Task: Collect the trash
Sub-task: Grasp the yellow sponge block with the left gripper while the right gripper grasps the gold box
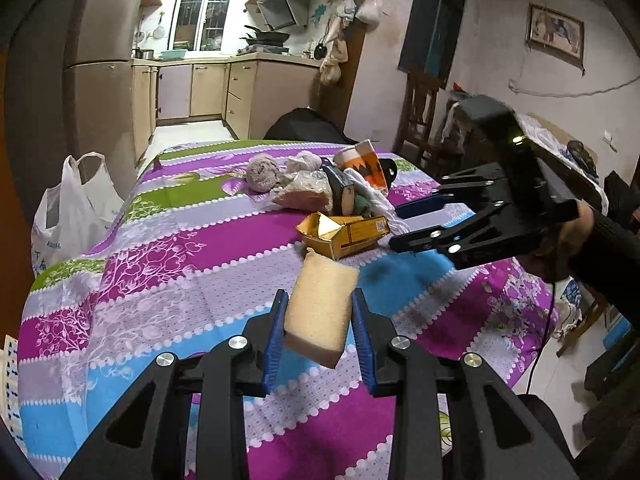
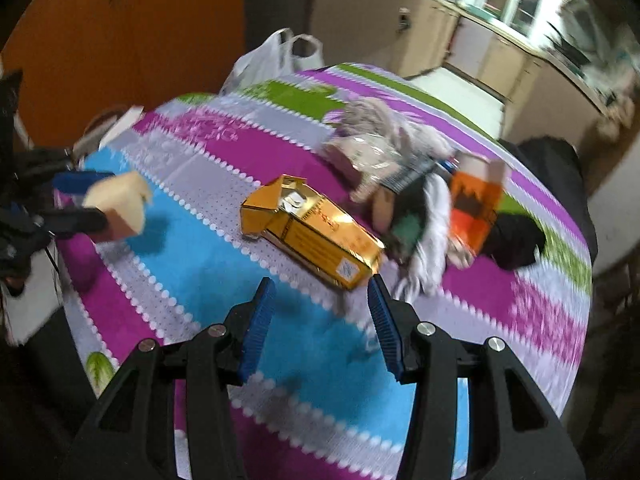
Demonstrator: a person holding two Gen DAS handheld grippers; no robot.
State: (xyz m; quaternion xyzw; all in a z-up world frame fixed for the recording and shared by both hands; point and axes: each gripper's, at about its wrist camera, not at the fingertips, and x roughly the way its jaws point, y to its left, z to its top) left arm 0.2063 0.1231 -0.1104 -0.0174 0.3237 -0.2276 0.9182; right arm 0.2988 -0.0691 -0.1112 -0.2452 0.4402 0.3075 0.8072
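Observation:
A tan sponge block is held above the striped tablecloth, and my left gripper is shut on its sides. In the right wrist view the sponge hangs at the left. My right gripper is open with nothing between its fingers, just in front of a torn yellow carton. In the left wrist view the right gripper hovers right of the carton. Behind it lies a heap with an orange-and-white paper cup, a clear bag, a grey fluffy wad and white cloth.
A white plastic bag stands open off the table's left edge, also seen as the bag at the far side. A black bag sits behind the table. Kitchen cabinets lie beyond, and a chair stands at right.

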